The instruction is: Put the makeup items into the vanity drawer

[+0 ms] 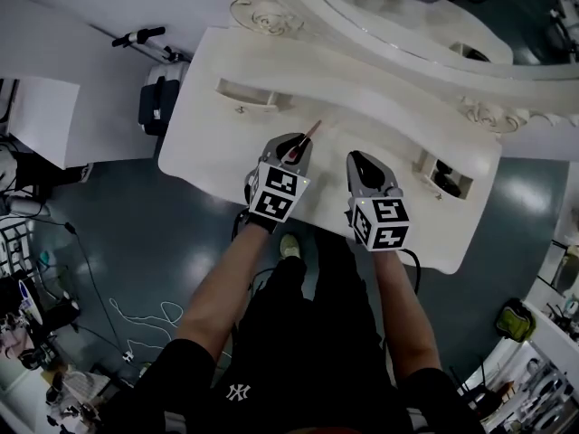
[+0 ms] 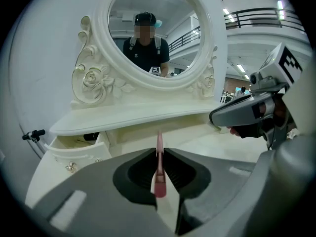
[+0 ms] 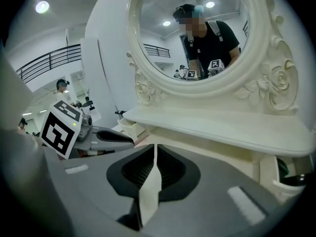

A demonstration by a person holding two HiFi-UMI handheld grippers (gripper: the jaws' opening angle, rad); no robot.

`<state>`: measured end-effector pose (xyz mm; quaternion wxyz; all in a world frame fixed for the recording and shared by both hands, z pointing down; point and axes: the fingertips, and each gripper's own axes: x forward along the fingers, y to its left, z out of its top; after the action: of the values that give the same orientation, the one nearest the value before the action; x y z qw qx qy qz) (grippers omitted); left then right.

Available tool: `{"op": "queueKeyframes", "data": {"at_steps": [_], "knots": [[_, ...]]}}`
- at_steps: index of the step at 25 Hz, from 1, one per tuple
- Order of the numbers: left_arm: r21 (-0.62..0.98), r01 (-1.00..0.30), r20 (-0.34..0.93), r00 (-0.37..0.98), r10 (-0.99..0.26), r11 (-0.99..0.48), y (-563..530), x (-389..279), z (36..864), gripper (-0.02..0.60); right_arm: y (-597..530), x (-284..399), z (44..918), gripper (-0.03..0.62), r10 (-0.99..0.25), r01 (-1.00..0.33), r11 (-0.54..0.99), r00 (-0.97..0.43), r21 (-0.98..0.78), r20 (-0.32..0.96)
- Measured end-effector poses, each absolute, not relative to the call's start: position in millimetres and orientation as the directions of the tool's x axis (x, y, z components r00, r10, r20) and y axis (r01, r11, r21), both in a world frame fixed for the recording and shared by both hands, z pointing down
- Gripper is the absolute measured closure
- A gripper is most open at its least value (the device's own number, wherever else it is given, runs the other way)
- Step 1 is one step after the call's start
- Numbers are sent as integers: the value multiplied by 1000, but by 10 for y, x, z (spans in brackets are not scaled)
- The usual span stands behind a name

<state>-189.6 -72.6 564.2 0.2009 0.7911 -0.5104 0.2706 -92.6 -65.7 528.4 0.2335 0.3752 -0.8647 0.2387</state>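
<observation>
Holding: the left hand-held gripper [image 1: 294, 147] has its jaws pinched on a slim pink makeup stick [image 1: 306, 138]; in its own view the stick [image 2: 160, 172] runs straight out between the jaws of the left hand-held gripper [image 2: 159, 154].
Stick position: above the white bench [image 1: 208, 134], clear of its top, near the front edge.
Stick long axis: in the head view the free tip points to about 1 o'clock, toward the mirror side.
Nearer drawer: the open left drawer [image 1: 249, 98] lies at about 11 o'clock from the left hand-held gripper, near but not under it; something dark shows inside this left drawer [image 2: 74, 149].
Other drawer: the open right drawer [image 1: 432, 165] sits at about 3 o'clock, beyond the other hand, with a dark item in it.
Right hand: the right hand-held gripper [image 1: 362, 165] has its jaws pressed together on nothing; its own view of the right hand-held gripper [image 3: 154, 154] shows only bench through the slit.
Judgement: the left hand carries the item and is the nearer to the left drawer; the stick lies across that drawer's length, so it probably wants turning toward 9-to-3 before release.
</observation>
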Motion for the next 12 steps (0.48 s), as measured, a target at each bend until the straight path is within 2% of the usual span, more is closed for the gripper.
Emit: {"op": "queueKeyframes", "data": {"at_steps": [12], "knots": [[42,-847,584,451,-675,-530,-628,-1204,5127,537,-427,-225,4973,571,-655,-844,498,-516,-198,552]]}}
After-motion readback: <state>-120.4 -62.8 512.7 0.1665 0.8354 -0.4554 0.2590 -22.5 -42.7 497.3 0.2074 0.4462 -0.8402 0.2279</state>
